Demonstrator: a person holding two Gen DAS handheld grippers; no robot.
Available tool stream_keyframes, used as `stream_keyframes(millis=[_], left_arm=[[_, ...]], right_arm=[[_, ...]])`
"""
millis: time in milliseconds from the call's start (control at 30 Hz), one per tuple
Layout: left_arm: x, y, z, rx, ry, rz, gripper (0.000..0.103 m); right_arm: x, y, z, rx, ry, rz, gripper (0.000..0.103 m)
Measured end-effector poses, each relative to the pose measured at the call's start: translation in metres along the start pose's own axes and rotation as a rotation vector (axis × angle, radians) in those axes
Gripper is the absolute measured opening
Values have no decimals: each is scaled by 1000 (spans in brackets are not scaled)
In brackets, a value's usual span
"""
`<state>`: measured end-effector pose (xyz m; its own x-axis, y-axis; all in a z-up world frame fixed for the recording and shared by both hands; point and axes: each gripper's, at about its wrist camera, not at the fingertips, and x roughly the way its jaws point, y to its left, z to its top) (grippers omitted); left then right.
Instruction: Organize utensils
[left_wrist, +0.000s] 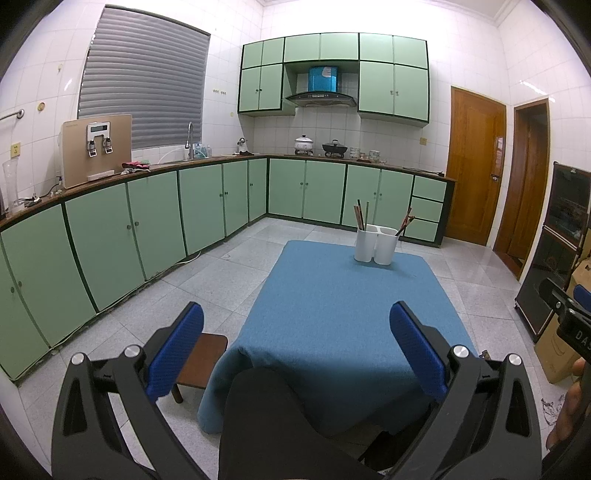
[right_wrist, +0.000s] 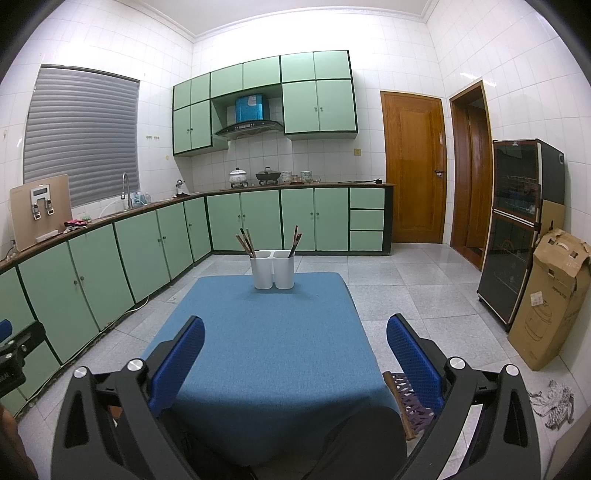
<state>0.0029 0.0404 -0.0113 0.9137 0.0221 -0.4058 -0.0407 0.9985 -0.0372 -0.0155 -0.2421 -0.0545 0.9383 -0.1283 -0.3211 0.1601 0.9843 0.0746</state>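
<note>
Left gripper (left_wrist: 296, 325): we see blue-padded black fingers spread wide, nothing btwn them, held above the near table edge.
Right gripper (right_wrist: 295, 338): same, pads wide apart, empty.
White two-compartment plastic utensil holder (right_wrist: 272, 274): upright at 12 o'clock on far end of table, well apart from both grippers.
Dark wooden chopsticks (right_wrist: 246, 242): several in left compartment, leaning to 11 o'clock; a few more in right compartment, leaning to 1 o'clock.
Low table w/ blue cloth (right_wrist: 266, 343): bare apart from holder.
Writing: we read "DAS" in white on the other gripper's black body at 3 o'clock in left view; rest cut off.
Brown cardboard box (right_wrist: 550, 299): at 3 o'clock by dark glass cabinet (right_wrist: 517, 221); print too small to read.
</note>
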Motion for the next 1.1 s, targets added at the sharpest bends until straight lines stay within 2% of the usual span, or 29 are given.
stream_keyframes(millis=[1100], left_arm=[[1,-3,1,3,-3,4,98]], right_arm=[[0,2,0,1,1,0,97]])
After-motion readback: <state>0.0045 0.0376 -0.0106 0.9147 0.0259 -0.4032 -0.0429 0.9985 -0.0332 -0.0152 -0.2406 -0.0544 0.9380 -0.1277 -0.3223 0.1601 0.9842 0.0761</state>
